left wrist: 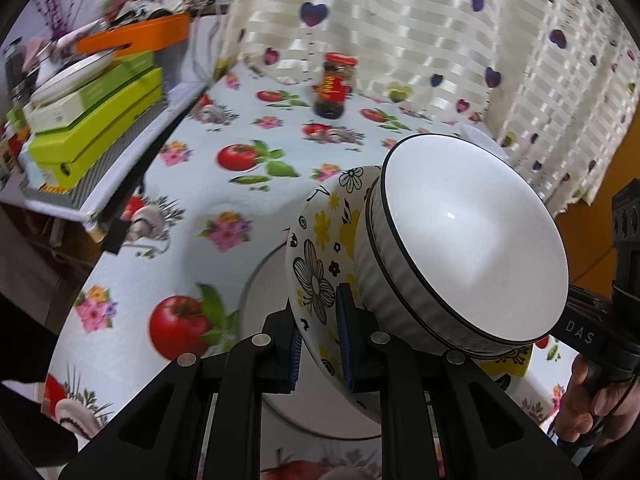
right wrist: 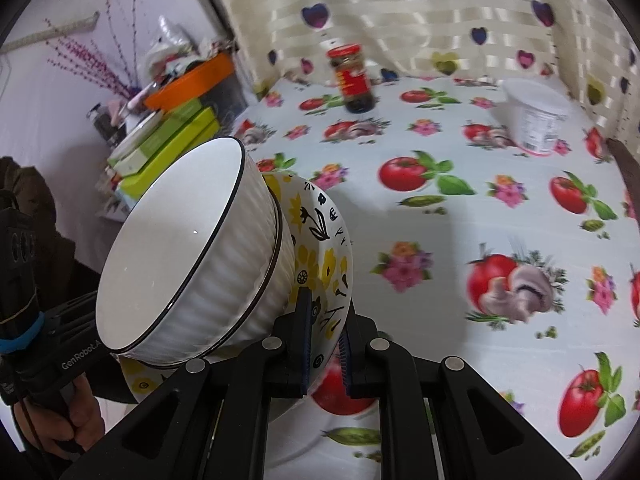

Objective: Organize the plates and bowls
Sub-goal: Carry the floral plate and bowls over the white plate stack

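Observation:
A bowl with yellow and black flowers (left wrist: 316, 240) (right wrist: 320, 240) hangs tilted above the table. A white ribbed bowl with a dark rim (left wrist: 472, 240) (right wrist: 172, 248) is nested inside it. My left gripper (left wrist: 318, 320) is shut on one side of the flowered bowl's rim. The right gripper (right wrist: 326, 320) is shut on the opposite side. Each view shows the other gripper's black handle in a hand, at the right edge (left wrist: 592, 336) and the left edge (right wrist: 24, 280). A white plate (left wrist: 260, 320) lies on the table under the bowls.
A tomato-print cloth (right wrist: 460, 240) covers the table. At the back stand a red-lidded jar (left wrist: 334, 84) (right wrist: 354, 80) and a white tub (right wrist: 536, 120). Green boxes (left wrist: 92, 120) with an orange tray (left wrist: 136, 34) are stacked at the left. A heart-print curtain (left wrist: 440, 40) hangs behind.

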